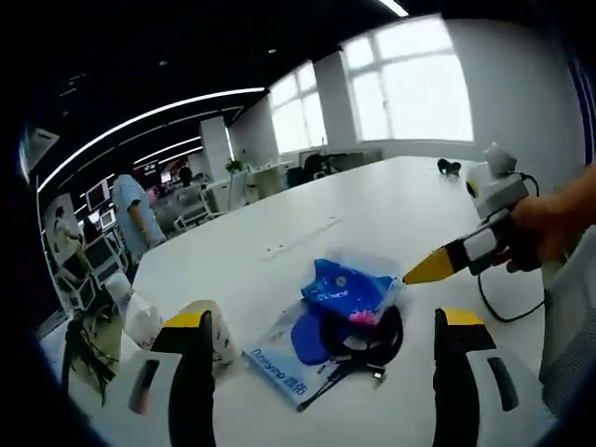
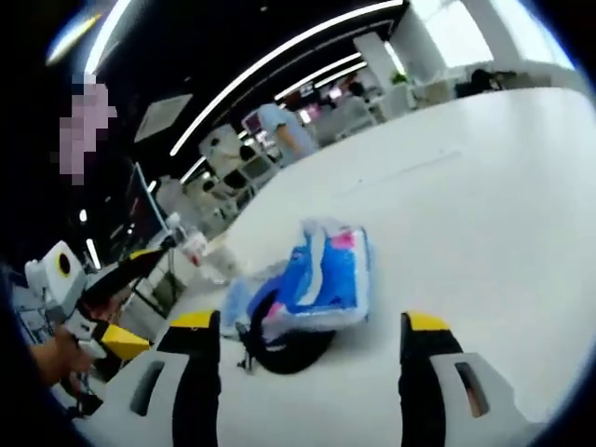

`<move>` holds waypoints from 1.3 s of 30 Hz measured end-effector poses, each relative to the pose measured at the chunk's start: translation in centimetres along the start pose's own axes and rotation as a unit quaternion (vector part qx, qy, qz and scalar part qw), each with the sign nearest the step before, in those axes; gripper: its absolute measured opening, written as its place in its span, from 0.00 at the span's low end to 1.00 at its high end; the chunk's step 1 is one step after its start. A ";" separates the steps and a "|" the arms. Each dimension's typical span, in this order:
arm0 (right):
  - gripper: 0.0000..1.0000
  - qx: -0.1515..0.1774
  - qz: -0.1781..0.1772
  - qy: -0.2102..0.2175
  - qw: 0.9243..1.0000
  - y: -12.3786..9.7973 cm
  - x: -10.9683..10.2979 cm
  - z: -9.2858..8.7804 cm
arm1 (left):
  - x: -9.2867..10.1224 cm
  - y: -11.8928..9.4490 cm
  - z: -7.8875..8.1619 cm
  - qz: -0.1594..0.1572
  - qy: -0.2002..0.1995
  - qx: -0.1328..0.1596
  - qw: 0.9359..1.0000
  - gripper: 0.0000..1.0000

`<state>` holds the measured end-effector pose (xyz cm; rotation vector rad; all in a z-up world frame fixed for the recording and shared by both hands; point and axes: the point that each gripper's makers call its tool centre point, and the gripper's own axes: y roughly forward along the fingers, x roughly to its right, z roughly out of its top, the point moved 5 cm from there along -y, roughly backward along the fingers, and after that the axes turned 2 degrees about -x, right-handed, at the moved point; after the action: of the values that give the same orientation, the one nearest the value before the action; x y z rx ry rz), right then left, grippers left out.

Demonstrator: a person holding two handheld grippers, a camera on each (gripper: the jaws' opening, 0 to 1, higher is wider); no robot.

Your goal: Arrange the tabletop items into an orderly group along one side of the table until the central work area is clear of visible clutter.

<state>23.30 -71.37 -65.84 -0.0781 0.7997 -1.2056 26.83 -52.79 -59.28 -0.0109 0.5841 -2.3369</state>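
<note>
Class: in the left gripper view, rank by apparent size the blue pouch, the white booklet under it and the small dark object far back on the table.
1. White booklet, though partly covered.
2. Blue pouch, close to it; ranking unsure.
3. Dark object, smallest, but farthest from the camera.

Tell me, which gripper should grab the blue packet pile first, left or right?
Probably the right gripper. In the right gripper view, its open jaws already frame the blue packet and the black ring under it. The left gripper is open too, but the pile sits further ahead of it.
</note>
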 end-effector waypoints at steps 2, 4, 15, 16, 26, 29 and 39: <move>0.75 -0.003 -0.001 0.000 1.000 0.0 0.0 -0.1 | -0.4 0.8 0.2 -0.004 0.002 -0.002 1.000 1.00; 0.75 -0.002 -0.003 0.006 1.000 0.0 -0.1 -0.1 | -0.7 1.4 0.5 -0.010 0.002 -0.002 1.000 1.00; 0.72 0.006 -0.019 0.034 0.999 0.0 0.5 0.2 | -1.0 5.6 0.8 -0.055 0.027 -0.019 0.998 1.00; 0.72 0.007 -0.021 0.035 0.999 0.0 0.5 0.2 | -1.1 5.9 0.9 -0.056 0.027 -0.020 0.998 1.00; 0.69 0.021 -0.044 0.067 0.997 -0.6 1.1 0.1 | -0.9 8.8 1.2 -0.087 0.028 -0.020 0.996 0.99; 0.69 0.017 -0.049 0.067 0.996 -0.7 1.3 -0.1 | -0.8 9.8 1.2 -0.099 0.028 -0.022 0.994 0.99; 0.66 0.013 -0.061 0.079 0.995 -1.0 2.0 -0.6 | -0.7 12.6 1.0 -0.121 0.038 -0.036 0.991 0.94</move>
<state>22.44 -73.27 -66.88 -0.0106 0.9270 -1.3501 35.74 -60.81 -63.50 -0.0276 0.7406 -2.5582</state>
